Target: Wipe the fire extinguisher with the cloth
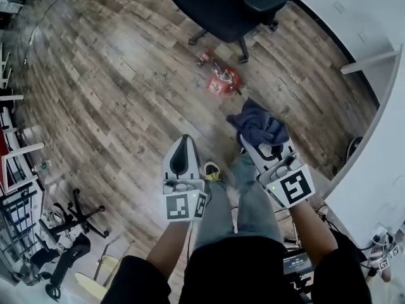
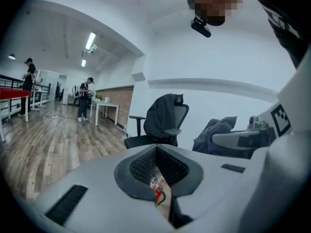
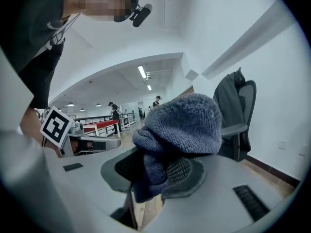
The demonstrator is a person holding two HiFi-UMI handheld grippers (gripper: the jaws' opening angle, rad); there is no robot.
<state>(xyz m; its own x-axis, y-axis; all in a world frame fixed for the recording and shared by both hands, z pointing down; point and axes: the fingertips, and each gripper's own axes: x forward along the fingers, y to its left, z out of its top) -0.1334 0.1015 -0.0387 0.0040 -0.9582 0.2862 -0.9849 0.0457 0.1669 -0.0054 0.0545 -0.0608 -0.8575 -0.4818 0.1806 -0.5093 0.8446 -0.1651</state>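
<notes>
Head view, R tongs (image 1: pixel 254 139) clamped on blue cloth (image 1: pixel 259 122), L tongs (image 1: pixel 184 139) together, empty, extinguisher (image 1: pixel 223 81) on floor (image 1: pixel 114 75).

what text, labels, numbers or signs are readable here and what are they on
No legible text anywhere.
Fire extinguisher label: too small to read.
Small screen at the person's waist: blurred, unreadable.
Markers on the left gripper and right gripper: black-and-white square patterns, no letters.
</notes>
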